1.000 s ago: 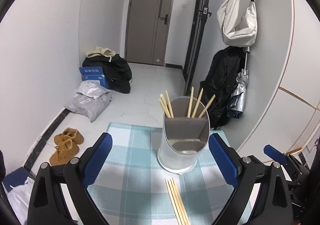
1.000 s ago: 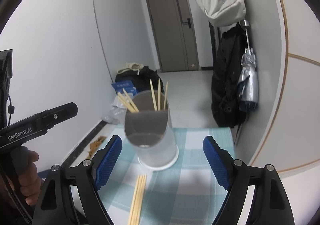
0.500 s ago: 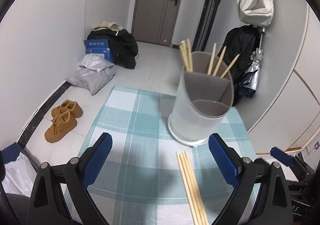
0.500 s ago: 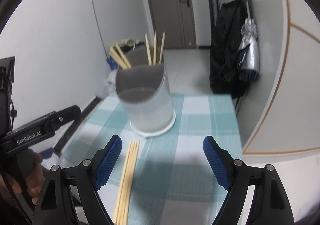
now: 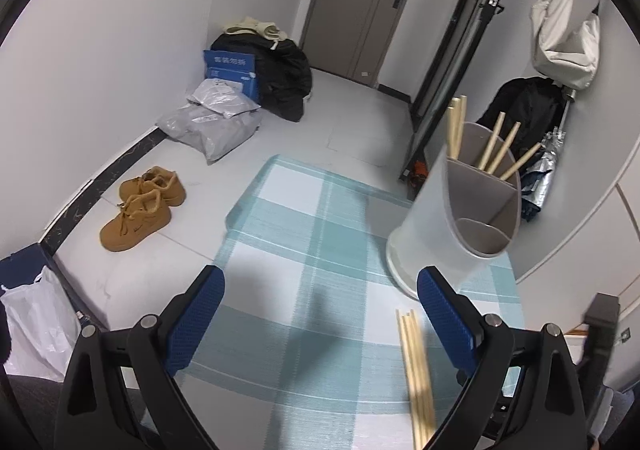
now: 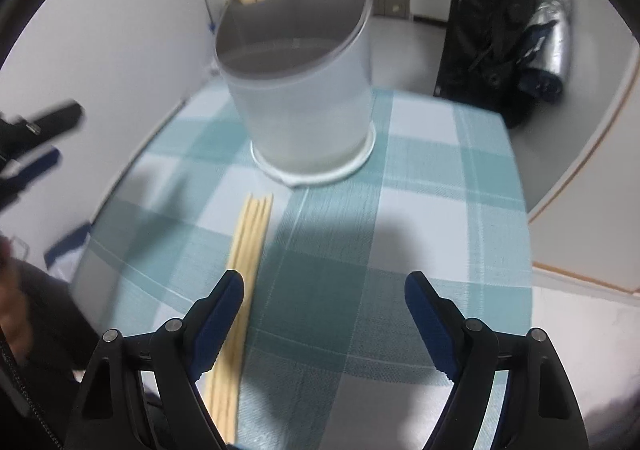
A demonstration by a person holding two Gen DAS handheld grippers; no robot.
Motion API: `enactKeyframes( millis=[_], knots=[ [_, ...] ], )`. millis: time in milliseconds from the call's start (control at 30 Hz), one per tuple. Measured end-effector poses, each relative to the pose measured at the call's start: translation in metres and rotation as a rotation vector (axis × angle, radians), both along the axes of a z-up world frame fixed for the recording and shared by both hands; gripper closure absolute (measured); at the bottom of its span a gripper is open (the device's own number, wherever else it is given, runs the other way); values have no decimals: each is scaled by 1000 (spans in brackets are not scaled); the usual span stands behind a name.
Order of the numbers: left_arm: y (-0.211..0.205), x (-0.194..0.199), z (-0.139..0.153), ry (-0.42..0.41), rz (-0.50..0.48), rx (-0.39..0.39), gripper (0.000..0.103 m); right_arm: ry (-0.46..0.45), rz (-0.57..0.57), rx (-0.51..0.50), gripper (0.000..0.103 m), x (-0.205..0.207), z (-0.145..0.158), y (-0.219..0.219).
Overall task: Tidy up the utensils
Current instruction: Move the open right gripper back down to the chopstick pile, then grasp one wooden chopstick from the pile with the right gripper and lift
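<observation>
Loose chopsticks (image 6: 244,274) are seen lying bundled on the checked mat (image 6: 420,210), lower left of the right wrist view, just short of the white holder (image 6: 304,98). The right gripper (image 6: 324,314) and left gripper (image 5: 320,314) are both held wide, empty. A misjudged pinch could scatter the bundle or tip the holder. The sticks' near ends are cut off; motion blur obscures detail.

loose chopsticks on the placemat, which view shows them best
The right wrist view: the loose chopsticks lie side by side on the checked placemat in front of the utensil holder, most of their length visible. The left wrist view shows them blurred near the lower edge, partly behind a finger.
</observation>
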State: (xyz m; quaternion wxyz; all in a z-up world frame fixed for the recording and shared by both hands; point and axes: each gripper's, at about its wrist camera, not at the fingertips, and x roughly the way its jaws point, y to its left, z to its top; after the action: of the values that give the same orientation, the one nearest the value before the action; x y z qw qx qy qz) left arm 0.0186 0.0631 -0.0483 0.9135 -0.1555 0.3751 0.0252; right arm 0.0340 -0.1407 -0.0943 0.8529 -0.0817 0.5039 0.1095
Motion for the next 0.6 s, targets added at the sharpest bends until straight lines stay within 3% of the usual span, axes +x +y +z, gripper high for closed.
enactKeyframes(
  millis=[233,433,500,600],
  knots=[
    [3,6,-7,48,12,-5,9,97,29,-40,35,21,-27,21],
    [7,7,-8,60,17,-20,9,79,62,-70,47,22,-26,33],
    [9,8,-8,64,23,-26,9,100,69,-101,61,22,-29,35],
    [11,8,-8,67,27,-30,9,106,74,-91,63,22,-28,33]
  ],
)
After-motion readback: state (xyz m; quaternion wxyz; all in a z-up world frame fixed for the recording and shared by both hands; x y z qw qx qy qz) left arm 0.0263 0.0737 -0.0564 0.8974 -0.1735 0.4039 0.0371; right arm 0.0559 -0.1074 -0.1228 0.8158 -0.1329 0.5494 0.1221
